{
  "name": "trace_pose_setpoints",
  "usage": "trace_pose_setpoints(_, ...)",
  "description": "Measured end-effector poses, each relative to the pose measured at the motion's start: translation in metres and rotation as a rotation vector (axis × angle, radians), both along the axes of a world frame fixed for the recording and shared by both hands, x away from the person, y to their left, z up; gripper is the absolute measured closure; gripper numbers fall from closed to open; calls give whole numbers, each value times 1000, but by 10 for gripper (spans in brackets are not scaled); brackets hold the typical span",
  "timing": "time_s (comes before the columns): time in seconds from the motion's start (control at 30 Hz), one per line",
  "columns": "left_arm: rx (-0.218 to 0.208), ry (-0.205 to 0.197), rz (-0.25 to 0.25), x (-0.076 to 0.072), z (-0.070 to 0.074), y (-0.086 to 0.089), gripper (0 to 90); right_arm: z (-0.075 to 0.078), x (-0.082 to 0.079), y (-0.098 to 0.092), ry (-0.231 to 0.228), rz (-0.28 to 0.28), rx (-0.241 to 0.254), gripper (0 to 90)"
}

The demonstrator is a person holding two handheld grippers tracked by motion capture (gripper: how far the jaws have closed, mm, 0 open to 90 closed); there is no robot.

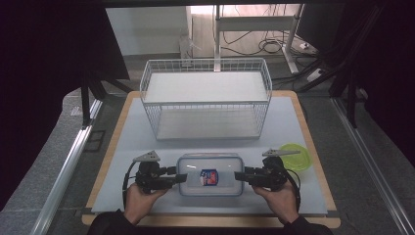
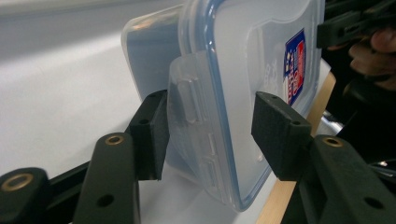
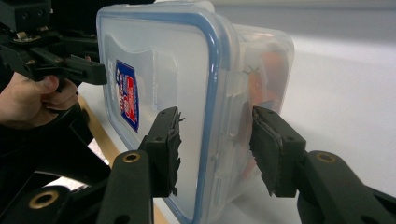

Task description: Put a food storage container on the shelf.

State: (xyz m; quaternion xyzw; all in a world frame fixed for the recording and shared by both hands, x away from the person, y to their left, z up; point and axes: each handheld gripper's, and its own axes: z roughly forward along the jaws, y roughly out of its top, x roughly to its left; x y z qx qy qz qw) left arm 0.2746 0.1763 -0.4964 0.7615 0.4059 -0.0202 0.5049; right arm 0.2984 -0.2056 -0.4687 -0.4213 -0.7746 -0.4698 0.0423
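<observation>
A clear plastic container (image 1: 210, 174) with a blue-sealed lid and a red and blue sticker lies near the table's front edge. My left gripper (image 1: 182, 176) holds its left end. In the left gripper view the jaws (image 2: 210, 135) straddle the side latch, one pad under the container (image 2: 233, 70) and one on its lid. My right gripper (image 1: 239, 175) holds the right end. In the right gripper view its pads (image 3: 215, 144) press the lid and the base of the container (image 3: 159, 70). Something orange (image 3: 266, 79) shows dimly inside.
A white wire basket (image 1: 205, 61) with a flat shelf stands at the back middle of the grey mat (image 1: 127, 147). A lime green bowl (image 1: 296, 155) sits just right of my right hand. The wooden table edge runs close behind both hands.
</observation>
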Motion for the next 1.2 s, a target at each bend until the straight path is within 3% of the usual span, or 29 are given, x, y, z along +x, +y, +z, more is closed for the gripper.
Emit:
trace_pose_setpoints(0.07, -12, -27, 7, 2, 9, 3, 484, 3, 0, 0, -14, 2, 10, 537)
trace_pose_setpoints(0.2, -11, -43, 8, 2, 16, 3, 487, 11, 2, 0, -41, 9, 20, 537)
trace_pose_setpoints(0.63, 24, -113, 26, 19, 58, 3, 483, 39, 21, 1, -96, 13, 49, 535)
trace_pose_setpoints(0.87, 22, -142, 38, 26, 78, 5, 482, 57, 30, 4, -121, 13, 57, 533)
trace_pose_setpoints(1.2, 11, -149, 50, 41, 101, 11, 480, 82, 46, 9, -134, 14, 60, 533)
